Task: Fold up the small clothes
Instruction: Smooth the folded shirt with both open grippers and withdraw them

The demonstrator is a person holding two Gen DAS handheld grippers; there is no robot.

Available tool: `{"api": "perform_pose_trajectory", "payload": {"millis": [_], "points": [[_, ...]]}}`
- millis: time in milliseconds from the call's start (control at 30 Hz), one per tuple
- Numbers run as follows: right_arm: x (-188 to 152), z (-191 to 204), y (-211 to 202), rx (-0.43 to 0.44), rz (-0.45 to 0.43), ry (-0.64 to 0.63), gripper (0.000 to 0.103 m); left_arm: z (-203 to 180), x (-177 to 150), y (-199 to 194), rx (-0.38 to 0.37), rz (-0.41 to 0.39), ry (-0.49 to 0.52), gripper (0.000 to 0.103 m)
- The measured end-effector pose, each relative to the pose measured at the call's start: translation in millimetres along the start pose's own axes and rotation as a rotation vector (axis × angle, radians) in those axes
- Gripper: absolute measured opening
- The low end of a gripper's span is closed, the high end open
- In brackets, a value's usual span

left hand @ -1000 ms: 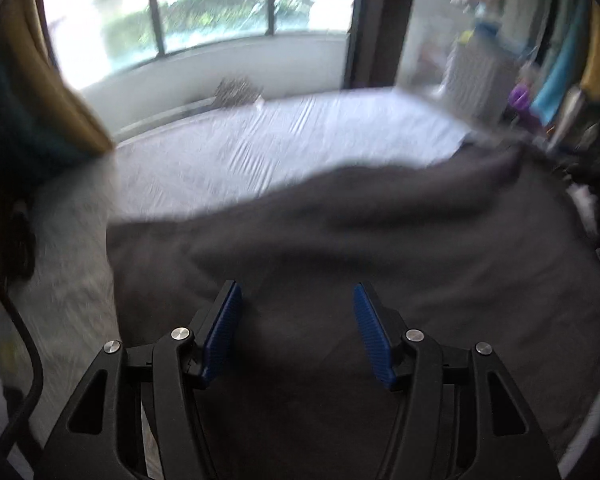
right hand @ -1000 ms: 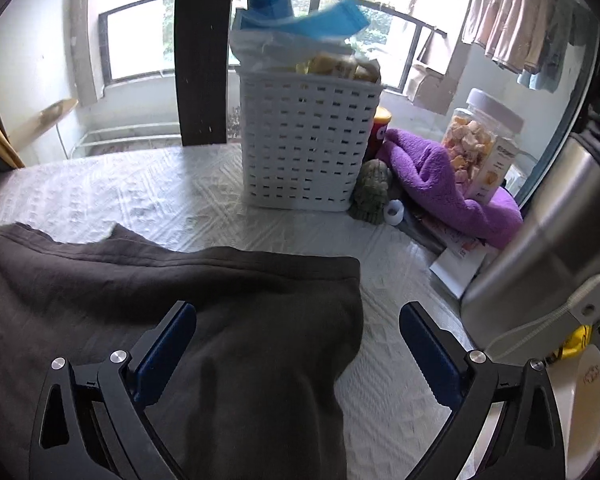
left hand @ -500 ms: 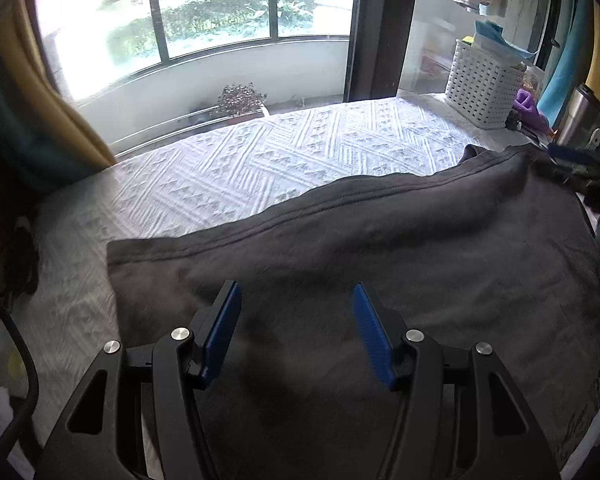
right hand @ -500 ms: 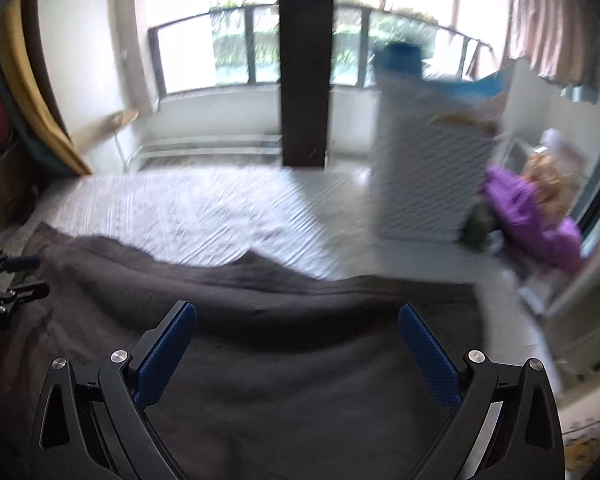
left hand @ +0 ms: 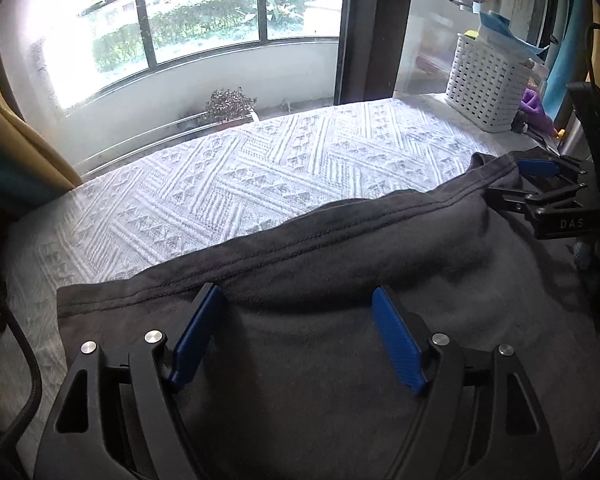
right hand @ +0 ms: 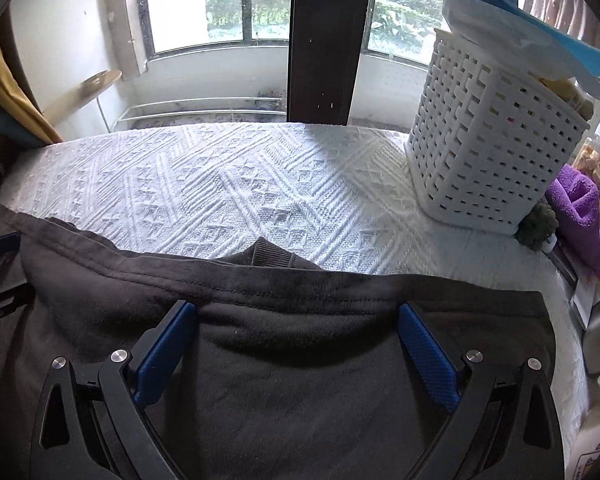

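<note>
left wrist view: left gripper [left hand: 296,336] points down at a dark grey garment [left hand: 340,264] spread on a white textured bedcover [left hand: 260,176]. its jaws have just been opening and stand wide apart, blue pads [left hand: 198,334] clear of the cloth, nothing pinched between them. the garment's stitched hem runs across just past the fingertips, left corner near the left pad. the right gripper [left hand: 540,184] sits at the garment's far right corner, over the cloth; cannot tell from here if it touches. a white basket [left hand: 488,88] stands at the bed's far right corner, well apart from the garment.

right wrist view: right gripper [right hand: 296,344] spread wide over the same garment [right hand: 300,380], both pads above the cloth, gripping nothing. the hem lies just beyond the tips, with a ribbed collar [right hand: 270,256] poking out behind it. basket [right hand: 488,140] and a purple towel [right hand: 580,212] lie to the right, off the garment.
</note>
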State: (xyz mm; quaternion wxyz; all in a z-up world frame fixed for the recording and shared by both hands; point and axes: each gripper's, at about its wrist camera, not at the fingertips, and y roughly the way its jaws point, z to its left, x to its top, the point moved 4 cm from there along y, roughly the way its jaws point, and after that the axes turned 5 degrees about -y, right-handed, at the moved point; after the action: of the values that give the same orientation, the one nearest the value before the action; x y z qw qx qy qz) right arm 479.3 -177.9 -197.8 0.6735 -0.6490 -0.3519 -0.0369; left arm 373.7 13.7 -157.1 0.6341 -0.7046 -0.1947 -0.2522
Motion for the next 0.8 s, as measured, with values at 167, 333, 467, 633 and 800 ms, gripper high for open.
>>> {"api": "perform_pose_trajectory", "payload": {"millis": [167,333,467,633,800], "points": [[-0.8,-1.3,-4.0,-0.014,0.006,0.007,0.101,3.2,-0.6,-3.1,0.035,0.007,-0.014,0.077],[-14.0,-0.4,-23.3,-0.002,-0.01,0.026,0.101,14.8,-8.4,-21.8,0.053,0.007,-0.059,0.077],[-28.6,3.9,-36.0,0.011,-0.012,0.027,0.101,26.5,-26.5,-51.7,0.056,-0.012,-0.109,0.077],[-50.5,6.7,-47.2,0.022,0.001,0.044,0.101,35.4,-59.7,-80.6,0.063,-0.011,-0.156,0.077],[-65.4,10.2,-66.8,0.027,-0.004,0.04,0.101,38.2,-94.5,-106.3,0.074,-0.001,-0.181,0.077]]}}
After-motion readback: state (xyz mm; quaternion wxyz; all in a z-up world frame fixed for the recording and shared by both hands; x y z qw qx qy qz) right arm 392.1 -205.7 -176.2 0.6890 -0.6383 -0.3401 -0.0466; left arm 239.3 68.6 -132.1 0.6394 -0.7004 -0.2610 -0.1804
